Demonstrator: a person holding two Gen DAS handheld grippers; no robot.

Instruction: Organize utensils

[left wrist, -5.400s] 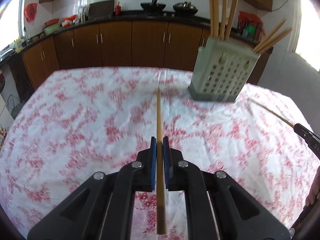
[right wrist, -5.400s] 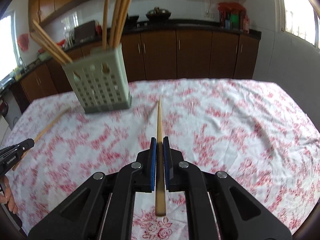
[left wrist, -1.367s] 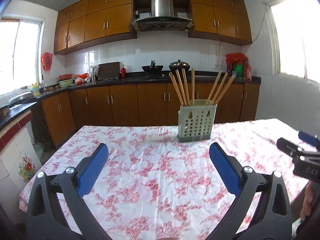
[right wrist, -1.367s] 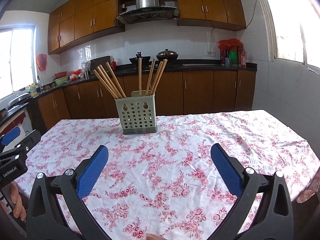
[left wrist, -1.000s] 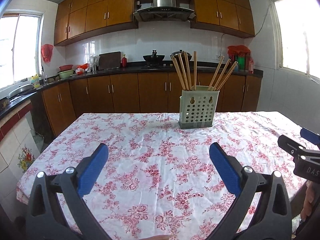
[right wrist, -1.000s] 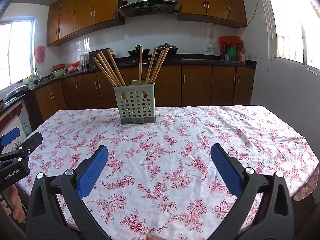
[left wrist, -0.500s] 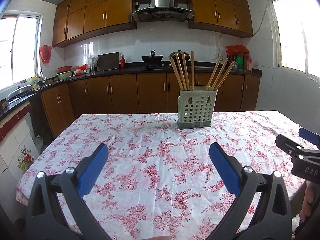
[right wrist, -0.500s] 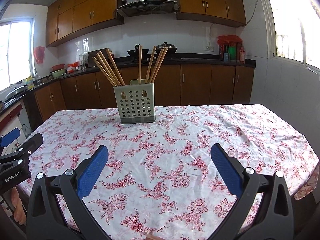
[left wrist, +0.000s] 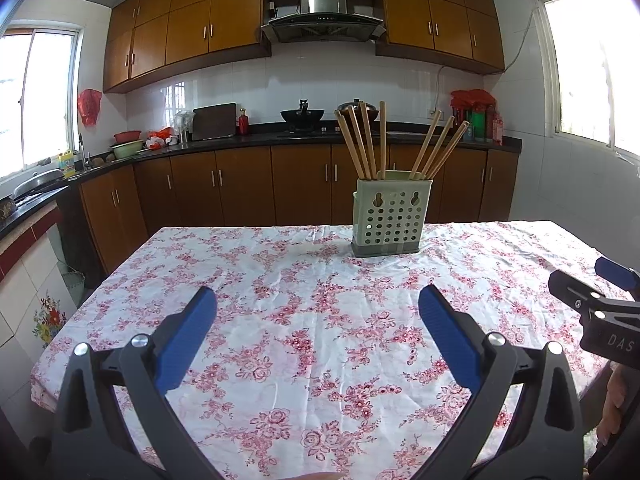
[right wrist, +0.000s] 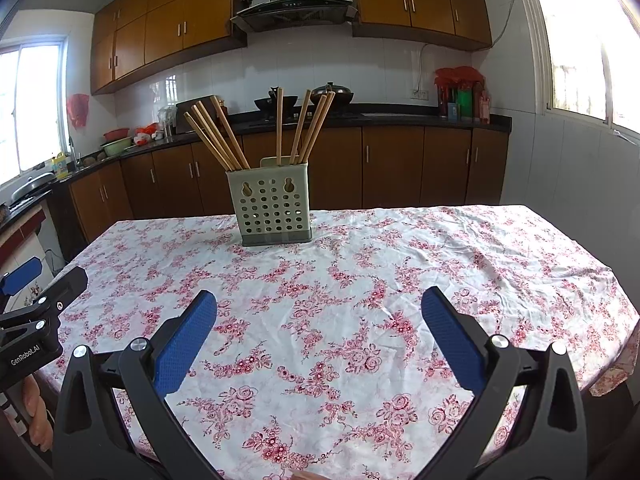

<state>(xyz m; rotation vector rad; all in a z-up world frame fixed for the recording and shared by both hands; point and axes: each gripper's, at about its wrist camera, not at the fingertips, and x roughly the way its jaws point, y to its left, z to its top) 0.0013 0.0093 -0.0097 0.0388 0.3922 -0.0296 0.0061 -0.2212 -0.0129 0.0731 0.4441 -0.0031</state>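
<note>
A pale green perforated utensil holder (left wrist: 390,220) stands upright at the far side of the table, also in the right wrist view (right wrist: 272,210). Several wooden chopsticks (left wrist: 370,146) stand in it, fanned out, and show in the right wrist view too (right wrist: 298,128). My left gripper (left wrist: 318,308) is wide open and empty, held back above the near table edge. My right gripper (right wrist: 319,306) is also wide open and empty, beside the left one. Each gripper shows at the edge of the other's view, the right one (left wrist: 600,300) and the left one (right wrist: 36,292).
The table wears a white cloth with red flowers (left wrist: 320,300), reaching to its edges (right wrist: 560,272). Brown kitchen cabinets and a dark counter with pots (left wrist: 304,114) run behind the table. A tiled wall section (left wrist: 32,280) stands at the left.
About five seconds ago each gripper was shut on a chopstick near the holder. Both are now open, empty and pulled back. In the last second both views have barely shifted.
</note>
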